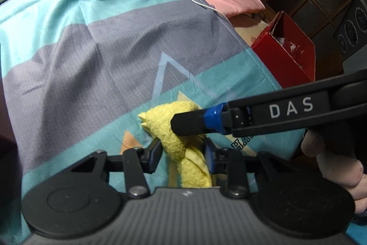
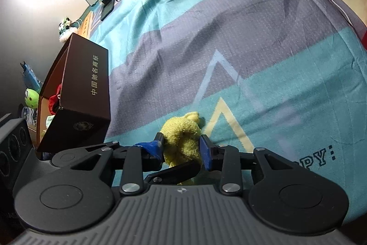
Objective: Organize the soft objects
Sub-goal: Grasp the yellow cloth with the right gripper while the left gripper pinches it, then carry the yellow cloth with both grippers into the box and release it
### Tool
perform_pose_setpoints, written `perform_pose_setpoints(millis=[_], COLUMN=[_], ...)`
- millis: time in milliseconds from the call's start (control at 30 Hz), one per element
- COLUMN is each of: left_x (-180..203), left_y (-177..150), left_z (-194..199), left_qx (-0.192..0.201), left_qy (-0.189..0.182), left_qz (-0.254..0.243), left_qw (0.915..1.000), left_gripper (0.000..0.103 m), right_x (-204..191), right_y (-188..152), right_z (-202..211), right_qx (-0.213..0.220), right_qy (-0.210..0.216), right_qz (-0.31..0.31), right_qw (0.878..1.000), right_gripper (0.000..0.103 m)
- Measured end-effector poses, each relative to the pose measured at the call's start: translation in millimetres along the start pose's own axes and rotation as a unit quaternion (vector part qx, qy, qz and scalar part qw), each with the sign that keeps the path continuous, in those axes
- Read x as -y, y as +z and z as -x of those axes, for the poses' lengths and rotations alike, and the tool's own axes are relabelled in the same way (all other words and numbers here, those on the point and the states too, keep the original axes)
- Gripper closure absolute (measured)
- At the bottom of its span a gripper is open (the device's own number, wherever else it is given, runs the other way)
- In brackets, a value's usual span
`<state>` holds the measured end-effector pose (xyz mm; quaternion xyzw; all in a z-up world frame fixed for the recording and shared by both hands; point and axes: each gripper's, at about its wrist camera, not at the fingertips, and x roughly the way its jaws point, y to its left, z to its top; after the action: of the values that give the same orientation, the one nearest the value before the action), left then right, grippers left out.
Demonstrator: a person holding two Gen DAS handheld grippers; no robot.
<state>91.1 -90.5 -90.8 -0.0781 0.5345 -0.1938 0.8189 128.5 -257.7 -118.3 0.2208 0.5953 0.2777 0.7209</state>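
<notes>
A: Where's the yellow plush cloth (image 1: 176,130)?
B: On the teal-and-grey bedsheet (image 1: 91,43), near its edge. Both grippers are on it.
A: Left gripper (image 1: 182,156)?
B: Jaws narrowed onto the cloth's lower bunched part, pads touching it each side.
A: Right gripper (image 2: 182,148)?
B: Same, closed in on the fluffy upper end; blue tape on one finger.
A: Boxes?
B: Brown box (image 2: 78,93) stands left of the cloth, open, something red inside. Red box (image 1: 286,47) sits off the bed edge.

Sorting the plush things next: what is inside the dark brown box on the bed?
Through the open side of the brown box, something red shows, apparently soft, with a paler item below it. The box walls hide the rest of the inside.
</notes>
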Motion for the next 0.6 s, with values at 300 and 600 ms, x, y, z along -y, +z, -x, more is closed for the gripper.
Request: perform_pose_setpoints(millis=[300, 600], left_x=[-52, -147], left_y=[6, -1], left_z=[113, 198], left_qx=[0.133, 0.212], left_qy=[0.071, 0.148], left_qz=[0.007, 0.059], left_qw=[0.9886, 0.9643], left_gripper=[0.071, 0.071], right_x=[-113, -231], right_y=[27, 42], right_z=[6, -40], right_qx=[0.063, 0.101], right_qy=[0.061, 0.125], right_qz=[0.124, 0.211], right_qw=[0.988, 0.964], right_gripper=[0.085, 0.085])
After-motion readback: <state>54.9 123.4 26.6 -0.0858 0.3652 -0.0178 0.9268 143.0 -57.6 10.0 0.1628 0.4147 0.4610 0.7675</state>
